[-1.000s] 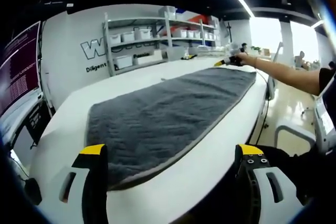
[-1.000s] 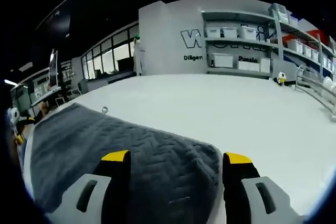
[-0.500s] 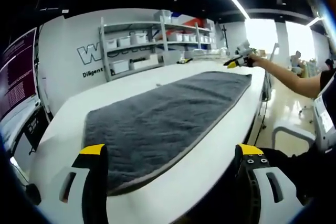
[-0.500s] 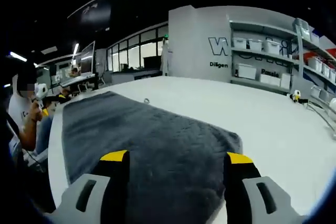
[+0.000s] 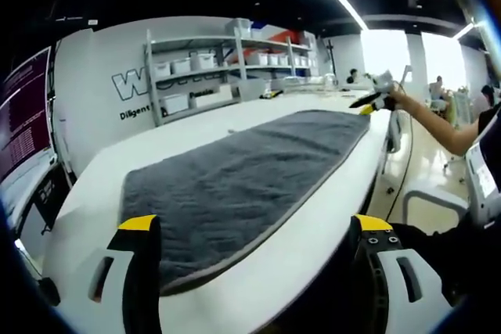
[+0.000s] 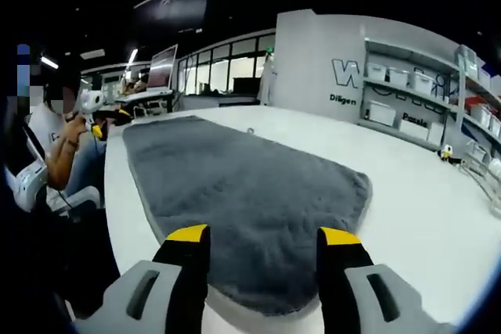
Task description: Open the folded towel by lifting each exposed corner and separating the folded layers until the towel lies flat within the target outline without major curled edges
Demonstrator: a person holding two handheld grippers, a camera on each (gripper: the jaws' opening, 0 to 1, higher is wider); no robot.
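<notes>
the grey towel (image 5: pixel 235 185) lies long on the white table (image 5: pixel 313 232), running toward 1 o'clock. left gripper (image 5: pixel 254 228) and right gripper (image 6: pixel 262 236) are both spread, empty. best to pinch only the top layer at an end corner.

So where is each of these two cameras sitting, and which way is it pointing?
Left gripper view: rides the left gripper, open over one end of the grey towel, looking down its length; the person's forearm reaches in with the right gripper.
Right gripper view: rides the right gripper at the opposite end, looking back; the person sits far left.
Shared: the towel, white table, wall shelves.
</notes>
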